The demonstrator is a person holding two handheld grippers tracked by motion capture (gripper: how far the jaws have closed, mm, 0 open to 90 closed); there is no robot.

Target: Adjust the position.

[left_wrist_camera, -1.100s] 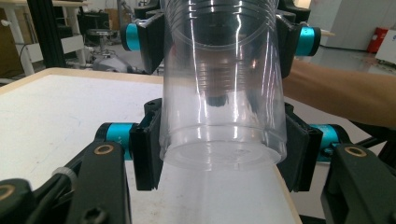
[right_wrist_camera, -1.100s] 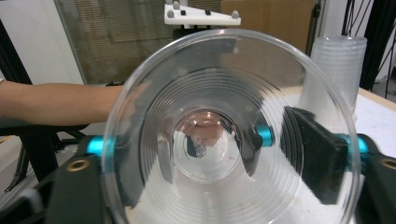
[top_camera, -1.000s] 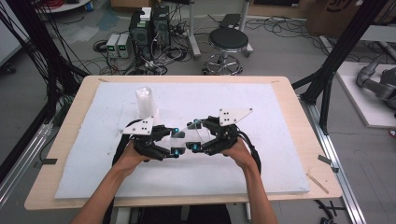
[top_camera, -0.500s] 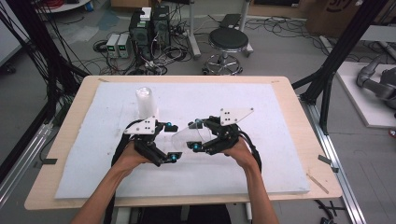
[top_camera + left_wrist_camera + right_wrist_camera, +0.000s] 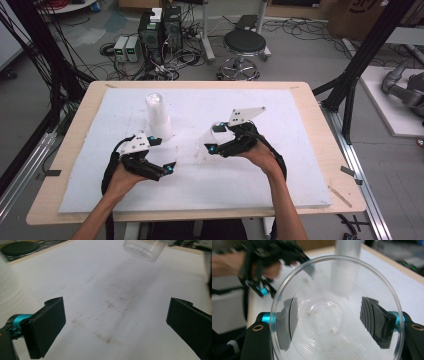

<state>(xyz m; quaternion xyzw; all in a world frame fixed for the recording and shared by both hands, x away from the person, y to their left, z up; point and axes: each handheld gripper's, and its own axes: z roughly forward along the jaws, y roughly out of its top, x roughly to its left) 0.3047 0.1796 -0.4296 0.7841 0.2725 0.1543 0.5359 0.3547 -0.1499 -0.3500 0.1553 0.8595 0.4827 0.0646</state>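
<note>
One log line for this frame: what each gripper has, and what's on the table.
left gripper: open, empty | right gripper: shut on clear cup, lifted | cup stack: upright on white mat

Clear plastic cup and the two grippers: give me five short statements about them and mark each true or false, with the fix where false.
1. The right gripper is shut on a clear plastic cup. True.
2. The left gripper also grips a cup. False: its jaws stand wide open over the white mat with nothing between them.
3. A stack of cups stands upright on the mat near the left gripper. True.
4. The held cup rests on the mat. False: in the left gripper view it hangs above the mat.
5. In the right gripper view, the cup's open mouth faces the camera. True: its rim rings the view and its base shows through it.
</note>
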